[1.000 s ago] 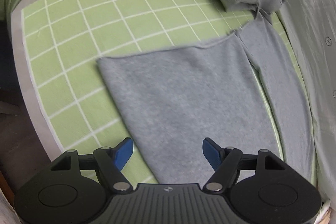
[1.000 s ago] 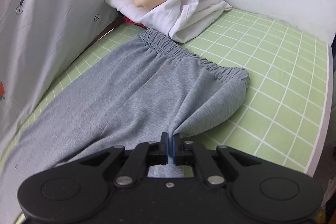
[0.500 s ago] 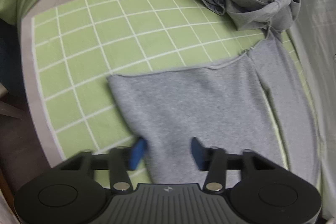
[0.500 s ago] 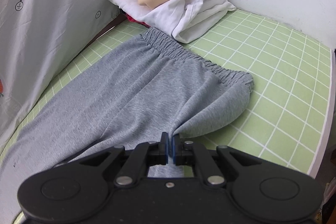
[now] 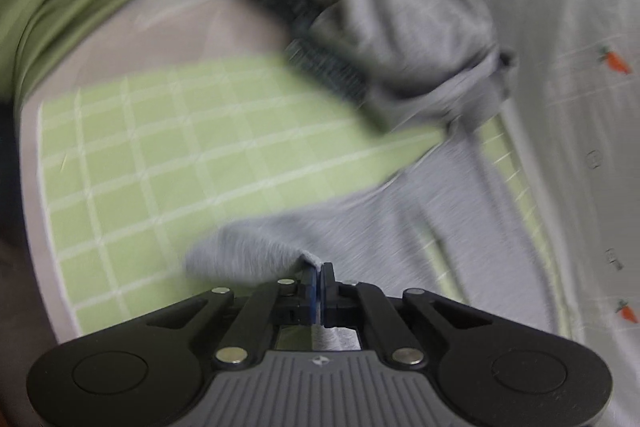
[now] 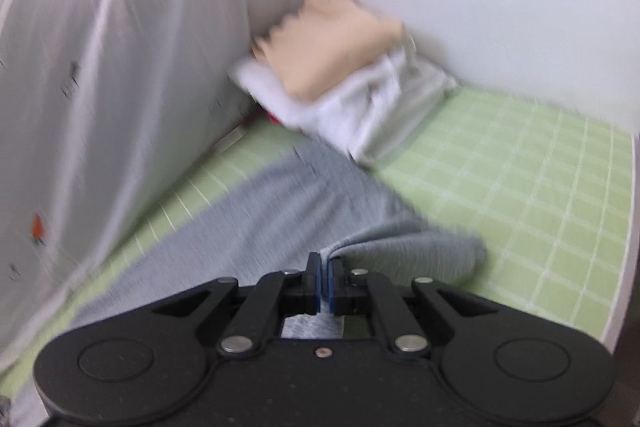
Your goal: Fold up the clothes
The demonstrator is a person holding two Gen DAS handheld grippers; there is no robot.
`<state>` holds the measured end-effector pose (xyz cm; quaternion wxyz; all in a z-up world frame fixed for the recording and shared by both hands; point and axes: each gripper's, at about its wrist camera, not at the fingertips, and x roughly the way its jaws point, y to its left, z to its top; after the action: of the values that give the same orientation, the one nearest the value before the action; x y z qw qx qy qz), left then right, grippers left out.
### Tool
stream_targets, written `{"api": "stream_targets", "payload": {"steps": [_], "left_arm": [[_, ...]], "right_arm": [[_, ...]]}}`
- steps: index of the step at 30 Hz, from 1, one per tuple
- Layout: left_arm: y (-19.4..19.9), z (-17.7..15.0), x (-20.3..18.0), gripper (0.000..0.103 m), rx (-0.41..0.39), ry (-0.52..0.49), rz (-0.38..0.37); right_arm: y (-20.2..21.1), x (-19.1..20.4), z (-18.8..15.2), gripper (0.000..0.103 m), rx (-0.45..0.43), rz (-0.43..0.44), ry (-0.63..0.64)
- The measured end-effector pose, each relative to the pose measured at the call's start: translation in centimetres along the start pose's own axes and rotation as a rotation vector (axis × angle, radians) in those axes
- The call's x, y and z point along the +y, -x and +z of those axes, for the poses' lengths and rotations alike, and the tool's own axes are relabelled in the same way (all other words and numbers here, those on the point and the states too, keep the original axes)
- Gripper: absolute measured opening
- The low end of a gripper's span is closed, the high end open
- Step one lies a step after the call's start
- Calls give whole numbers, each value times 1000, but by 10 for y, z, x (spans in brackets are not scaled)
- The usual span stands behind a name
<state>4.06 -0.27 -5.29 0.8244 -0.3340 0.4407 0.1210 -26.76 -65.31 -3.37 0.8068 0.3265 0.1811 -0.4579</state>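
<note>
1. Between the left tongs (image 5: 317, 277), pressed tight together, sits a pinched edge of the soft grey jogging pants (image 5: 432, 219).
2. Right tongs (image 6: 324, 281) squeeze the same pants (image 6: 280, 211).
3. Pants lie on the green checked surface (image 5: 160, 155).

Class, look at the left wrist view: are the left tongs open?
No. The left tongs are shut, their blue pads pressed together on an edge of the grey trousers.
</note>
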Motion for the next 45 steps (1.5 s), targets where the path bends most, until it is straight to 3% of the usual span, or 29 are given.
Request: {"api": "stream_targets", "payload": {"steps": [6,8,16,23,29,31,32,33,34,36,38,45], "left_arm": [[55,27,-59,1,-182,-72,-109],[59,30,-71,1,-205,-87,-118],[30,23,-103,1,-186,-142,-53],[-30,46,-171,1,-163,-267,-17],[-123,60,-251,2,-169,-332,-16],[-154,63,-276,18,-188,-344,-22],[-160,60,-277,24,-180,-345,-8],[-162,56,-271,39,-166,-342,10],[-163,51,-265,56,-151,-338,28],[-167,42,-254,77,-122,-331,64],[-170,34,-242,78,-93,-324,100],[-182,2,-201,78,8,-299,225]], "right_arm": [[31,22,43,3,-162,111,-43],[34,26,50,3,-196,124,-36],[-8,28,39,3,-94,65,-36],[-64,63,66,3,-34,55,67],[-168,109,85,3,43,42,188],[-213,130,87,4,47,48,231],[-227,138,84,15,61,37,241],[-238,145,81,36,80,21,248],[-249,152,77,44,98,5,254],[-259,160,66,52,126,-7,255],[-244,155,43,77,149,-27,244],[-188,129,-35,83,269,-136,199]]}}
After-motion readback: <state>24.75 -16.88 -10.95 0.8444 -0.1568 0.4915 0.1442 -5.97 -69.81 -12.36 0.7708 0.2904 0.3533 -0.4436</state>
